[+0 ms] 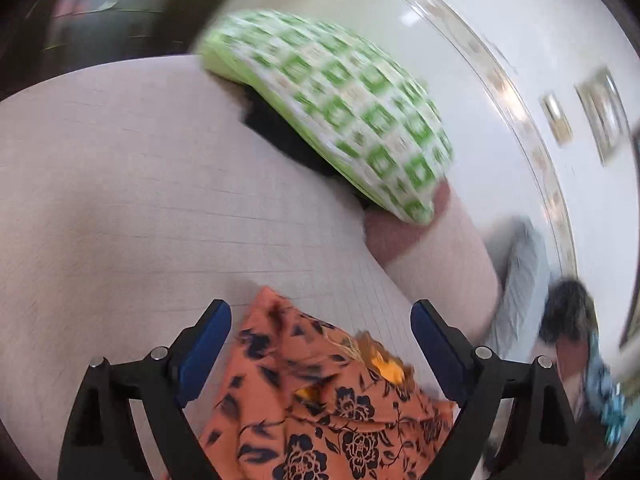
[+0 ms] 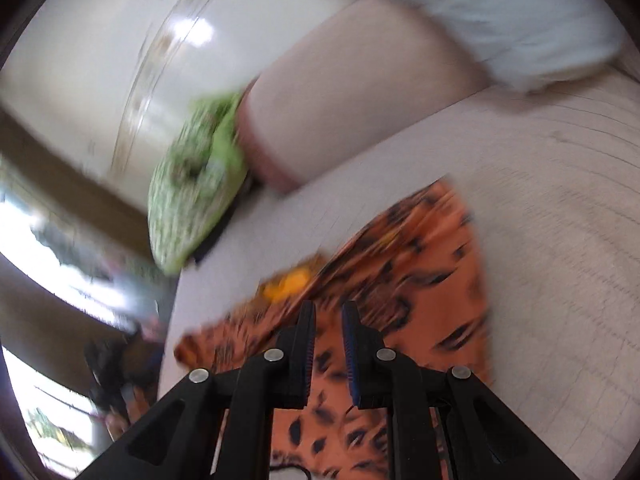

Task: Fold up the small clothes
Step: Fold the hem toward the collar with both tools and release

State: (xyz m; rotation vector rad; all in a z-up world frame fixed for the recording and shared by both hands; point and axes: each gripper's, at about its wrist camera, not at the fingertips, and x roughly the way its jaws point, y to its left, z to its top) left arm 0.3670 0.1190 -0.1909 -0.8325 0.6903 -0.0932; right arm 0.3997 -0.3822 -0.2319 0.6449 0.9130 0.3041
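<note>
An orange garment with dark flower print lies rumpled on a pale quilted bed surface, with a yellow patch showing in its folds. My left gripper stands wide open above it, one blue pad on each side of the cloth, neither touching it. In the right wrist view the same garment spreads under my right gripper. Its jaws stand a narrow gap apart, and cloth shows through the gap with nothing pinched. This view is blurred.
A green checked pillow rests at the far edge of the bed, over something dark. A pinkish bolster and a grey striped cushion lie beside it. A white cloth is at the top right. White wall behind.
</note>
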